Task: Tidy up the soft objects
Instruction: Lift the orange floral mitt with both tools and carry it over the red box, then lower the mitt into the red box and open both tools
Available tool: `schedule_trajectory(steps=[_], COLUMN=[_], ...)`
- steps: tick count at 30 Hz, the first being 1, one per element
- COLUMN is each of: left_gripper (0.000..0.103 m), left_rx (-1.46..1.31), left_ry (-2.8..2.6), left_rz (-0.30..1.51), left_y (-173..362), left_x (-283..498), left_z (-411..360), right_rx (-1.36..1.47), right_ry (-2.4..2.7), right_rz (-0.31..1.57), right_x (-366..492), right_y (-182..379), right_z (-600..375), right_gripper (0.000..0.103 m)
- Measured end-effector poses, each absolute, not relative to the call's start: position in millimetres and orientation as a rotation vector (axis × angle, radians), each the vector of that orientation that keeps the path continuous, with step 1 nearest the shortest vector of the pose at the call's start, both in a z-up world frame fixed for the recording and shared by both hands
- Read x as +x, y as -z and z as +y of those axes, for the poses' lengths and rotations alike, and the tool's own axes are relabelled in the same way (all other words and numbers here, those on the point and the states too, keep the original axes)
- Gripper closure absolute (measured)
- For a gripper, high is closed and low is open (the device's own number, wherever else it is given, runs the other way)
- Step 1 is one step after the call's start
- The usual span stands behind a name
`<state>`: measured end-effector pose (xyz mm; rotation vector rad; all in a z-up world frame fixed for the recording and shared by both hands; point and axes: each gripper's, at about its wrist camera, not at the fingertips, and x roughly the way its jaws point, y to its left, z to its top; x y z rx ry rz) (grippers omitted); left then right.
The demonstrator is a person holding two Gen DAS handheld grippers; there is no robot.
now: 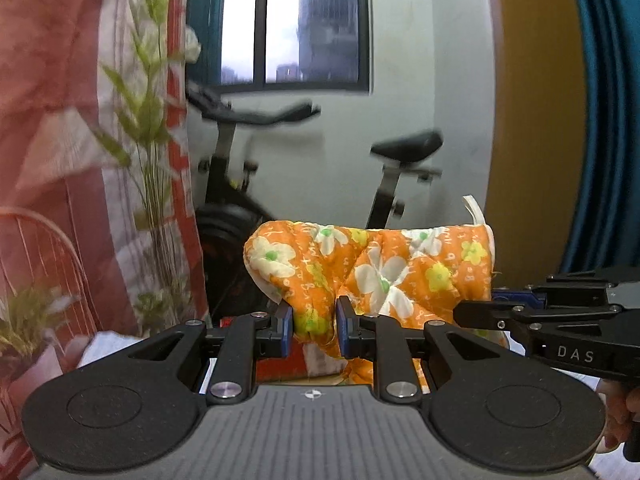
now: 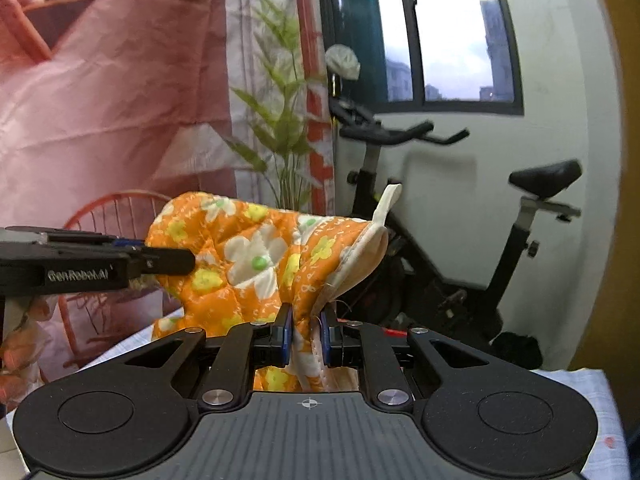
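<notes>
1. The orange floral oven mitt (image 1: 372, 268) is held up off the surface, pinched at its left end by the left gripper (image 1: 314, 326);
2. its cuff edge is clamped by the nearly closed right gripper (image 2: 306, 334);
3. farther back an exercise bike (image 2: 460, 208), somewhat blurred, is seen below a window (image 1: 296, 24).

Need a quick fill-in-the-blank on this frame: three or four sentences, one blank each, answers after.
1. Both grippers are shut on the floral ____ mitt.
2. The left gripper clamps the mitt's thumb end; the right gripper clamps its ____ end.
3. Behind the mitt stands an exercise ____.
4. The white hanging loop sits at the mitt's ____ end.

Answers: oven; cuff; bike; cuff
</notes>
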<state>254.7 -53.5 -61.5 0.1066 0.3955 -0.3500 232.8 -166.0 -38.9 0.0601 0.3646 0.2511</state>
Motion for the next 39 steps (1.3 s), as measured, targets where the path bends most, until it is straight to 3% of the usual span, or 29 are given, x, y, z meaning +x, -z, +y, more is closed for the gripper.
schedule_trajectory(steps=[13,17,20,26,31,36,39], left_gripper=[0.078,0.071,0.066,0.058,0.057,0.047,0.047], left_rx=[0.107,0.055,0.017,0.014,0.036,0.051,0.052], left_ry=[0.392,0.407,0.407,0.380,0.370,0.349,0.328], left_rz=[0.698,0.739,0.727,0.660,0.619,0.550,0.512], left_y=[138,139,132,109,93,80,79], left_x=[318,321,320,301,274,238,213], left_z=[-46,-33,-24,-17,-10,-1,9], right_rx=[0.081,0.142,0.153,0.148,0.120,0.093,0.058], right_ry=[-0.220,-0.191,-0.158,-0.106,-0.089,-0.091,-0.089], right_rz=[0.638,0.705,0.723,0.696,0.664,0.599,0.543], right_x=[305,309,307,293,267,230,205], right_y=[139,156,161,152,140,125,118], right_z=[-160,-170,-175,-182,-183,-181,-176], right_gripper=[0.090,0.088,0.076,0.067,0.066,0.066,0.062])
